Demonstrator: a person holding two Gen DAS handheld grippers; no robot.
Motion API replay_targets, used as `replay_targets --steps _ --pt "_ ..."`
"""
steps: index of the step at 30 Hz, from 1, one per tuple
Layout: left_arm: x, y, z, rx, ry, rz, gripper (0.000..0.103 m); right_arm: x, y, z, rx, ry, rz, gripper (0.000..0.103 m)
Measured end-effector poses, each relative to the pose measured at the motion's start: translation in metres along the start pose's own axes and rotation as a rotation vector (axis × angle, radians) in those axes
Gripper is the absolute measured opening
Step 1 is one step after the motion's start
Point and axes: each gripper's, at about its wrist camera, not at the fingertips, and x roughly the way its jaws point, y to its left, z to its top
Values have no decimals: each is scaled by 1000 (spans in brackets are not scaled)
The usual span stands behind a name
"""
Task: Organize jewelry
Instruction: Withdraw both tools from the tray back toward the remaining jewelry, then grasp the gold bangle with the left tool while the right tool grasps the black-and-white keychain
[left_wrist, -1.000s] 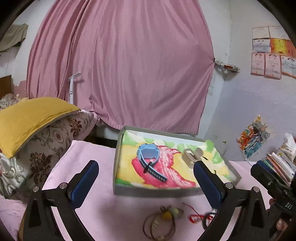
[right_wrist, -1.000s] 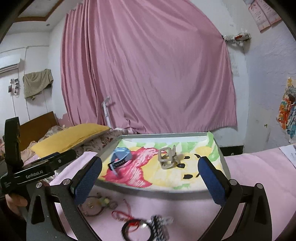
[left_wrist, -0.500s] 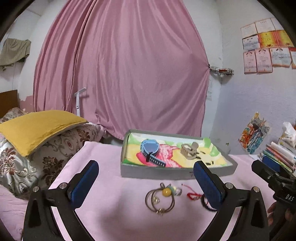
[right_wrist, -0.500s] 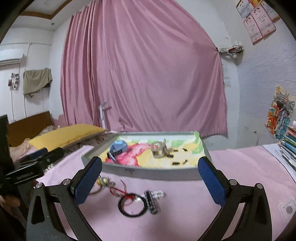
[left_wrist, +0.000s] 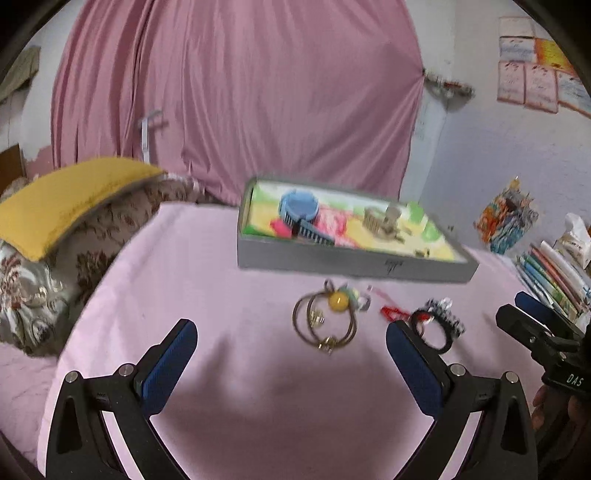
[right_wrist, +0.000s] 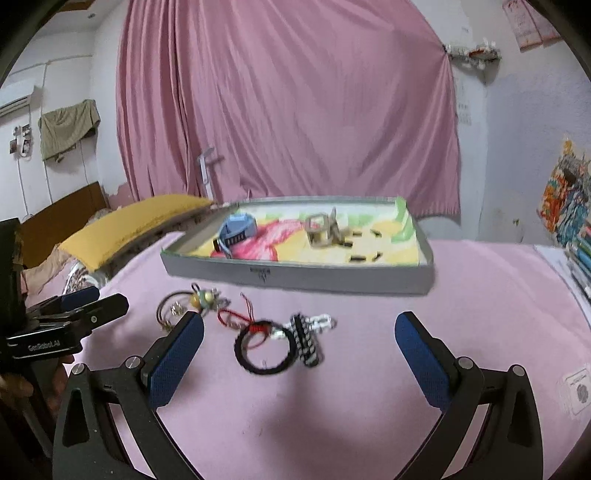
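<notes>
A grey tray (left_wrist: 354, 267) (right_wrist: 295, 275) with a colourful lining holds a blue watch (left_wrist: 299, 210) (right_wrist: 236, 230) and a beige clip (left_wrist: 382, 221) (right_wrist: 325, 229). In front of it on the pink cloth lie gold rings with a yellow bead (left_wrist: 325, 321) (right_wrist: 184, 306), a red string (left_wrist: 393, 312) (right_wrist: 236, 317), and a black ring with a beaded black-and-white band (left_wrist: 437, 325) (right_wrist: 280, 341). My left gripper (left_wrist: 291, 352) hangs open just short of the gold rings. My right gripper (right_wrist: 299, 349) is open around the black ring, above it.
A yellow pillow (left_wrist: 62, 199) on a floral cushion lies at the left. Books (left_wrist: 554, 280) are stacked at the right edge. A pink curtain (left_wrist: 236, 92) hangs behind the tray. A person's hand (right_wrist: 22, 387) holds the left gripper's handle.
Both grippers have pulled back from the tray and tilted down toward the loose jewelry on the cloth. Nothing has been picked up.
</notes>
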Motion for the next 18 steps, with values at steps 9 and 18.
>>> replay_targets --steps 9,18 --pt "28 9 -1 -62 140 -38 91 29 -13 -8 73 152 34 102" --pt "44 11 6 -87 187 -78 68 43 -14 -6 73 203 3 56"
